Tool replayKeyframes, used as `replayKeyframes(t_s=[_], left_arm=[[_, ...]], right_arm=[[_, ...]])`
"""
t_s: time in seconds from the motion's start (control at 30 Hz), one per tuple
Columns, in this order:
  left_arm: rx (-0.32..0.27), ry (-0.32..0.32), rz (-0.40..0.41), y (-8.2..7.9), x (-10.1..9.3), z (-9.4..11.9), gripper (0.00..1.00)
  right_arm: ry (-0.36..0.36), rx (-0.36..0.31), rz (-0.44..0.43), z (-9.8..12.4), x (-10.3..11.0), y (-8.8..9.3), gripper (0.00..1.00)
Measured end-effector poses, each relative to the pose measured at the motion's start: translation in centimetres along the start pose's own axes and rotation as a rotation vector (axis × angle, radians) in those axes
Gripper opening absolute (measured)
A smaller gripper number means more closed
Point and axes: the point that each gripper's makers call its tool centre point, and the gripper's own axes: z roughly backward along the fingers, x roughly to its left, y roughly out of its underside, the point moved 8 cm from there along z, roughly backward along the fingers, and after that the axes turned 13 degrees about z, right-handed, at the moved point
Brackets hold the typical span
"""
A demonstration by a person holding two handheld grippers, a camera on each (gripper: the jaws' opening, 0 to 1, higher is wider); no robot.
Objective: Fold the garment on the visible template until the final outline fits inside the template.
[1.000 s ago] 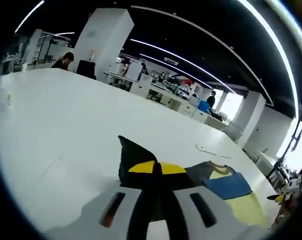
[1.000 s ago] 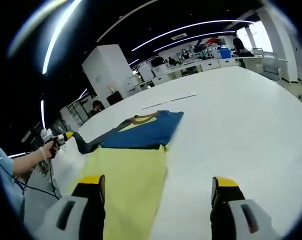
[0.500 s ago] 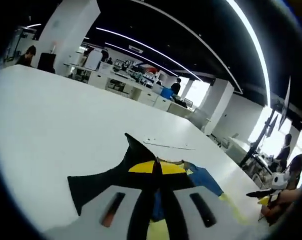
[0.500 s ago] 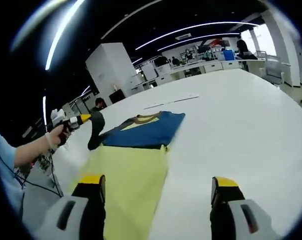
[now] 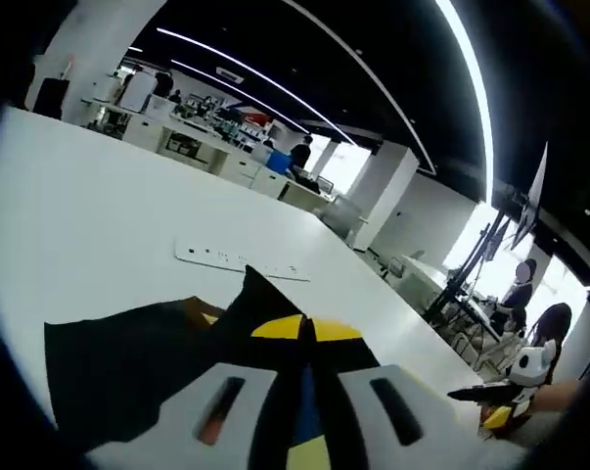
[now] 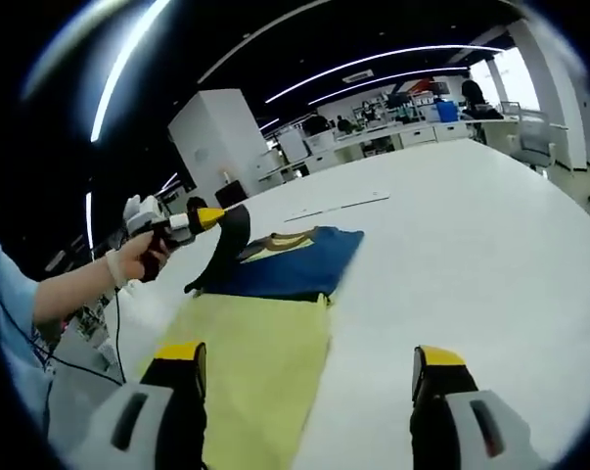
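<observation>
The garment lies flat on the white table (image 6: 490, 255), its yellow body (image 6: 250, 362) near me and its blue upper part (image 6: 295, 264) beyond. My left gripper (image 6: 208, 217), held in a person's hand (image 6: 143, 250), is shut on the dark sleeve (image 6: 221, 250) and holds it up above the blue part's left edge. In the left gripper view the left gripper (image 5: 305, 329) pinches that dark sleeve (image 5: 128, 362), which hangs spread to the left. My right gripper (image 6: 309, 370) stands open, low over the yellow body's right edge, holding nothing.
A thin white strip (image 6: 339, 206) lies on the table beyond the garment, and the same strip (image 5: 241, 262) crosses the left gripper view. Bare table stretches to the right of the garment. Desks, pillars and people stand far off.
My left gripper has lifted the dark sleeve off the table and carried it inward over the blue part. The right gripper has stayed where it was, open.
</observation>
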Motion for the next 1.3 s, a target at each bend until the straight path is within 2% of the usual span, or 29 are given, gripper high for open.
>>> replayKeyframes(t_s=[0.33,0.47,0.57,0.63,0.77,0.83,0.9,0.97,1.03,1.07,1.13,1.2,1.3], left_arm=[[0.112,0.058,-0.014,4.1,-2.1,-3.7,0.00],[0.147,0.085,-0.028,5.2,-2.8,-5.0,0.00],[0.169,0.132,-0.050,5.9,-3.8,-6.0,0.00],[0.184,0.143,-0.079,6.4,-4.1,-6.4,0.00],[0.227,0.178,-0.085,7.5,-4.5,-6.8,0.00],[0.258,0.203,-0.129,8.2,-4.6,-6.9,0.00],[0.281,0.186,-0.132,8.7,-4.3,-7.2,0.00],[0.289,0.197,-0.130,9.1,-4.2,-7.1,0.00],[0.310,0.248,-0.084,9.5,-4.9,-6.9,0.00],[0.312,0.274,-0.129,9.7,-5.3,-6.8,0.00],[0.344,0.260,-0.159,10.4,-5.1,-6.8,0.00],[0.379,0.244,-0.095,11.3,-4.4,-6.9,0.00],[0.375,0.220,-0.102,11.8,-3.5,-6.9,0.00]], right_arm=[[0.013,0.000,-0.025,0.3,0.2,0.9,0.87],[0.012,-0.005,-0.042,0.3,-0.2,1.2,0.87],[0.013,0.000,-0.040,0.4,-0.3,1.4,0.87],[0.015,-0.002,-0.049,0.4,-0.6,1.6,0.87],[0.019,-0.005,-0.063,0.3,-0.8,1.9,0.87],[0.017,0.001,-0.067,0.1,-0.9,2.1,0.87],[0.015,0.009,-0.066,0.0,-0.8,2.3,0.87],[0.010,0.006,-0.070,-0.2,-0.8,2.3,0.87],[0.008,0.007,-0.072,-0.4,-0.7,2.4,0.87],[0.006,0.010,-0.072,-0.5,-0.8,2.4,0.87],[0.003,0.014,-0.073,-0.7,-0.8,2.4,0.86],[0.000,0.015,-0.071,-0.8,-0.7,2.4,0.86],[-0.001,0.011,-0.068,-0.8,-0.7,2.2,0.86]])
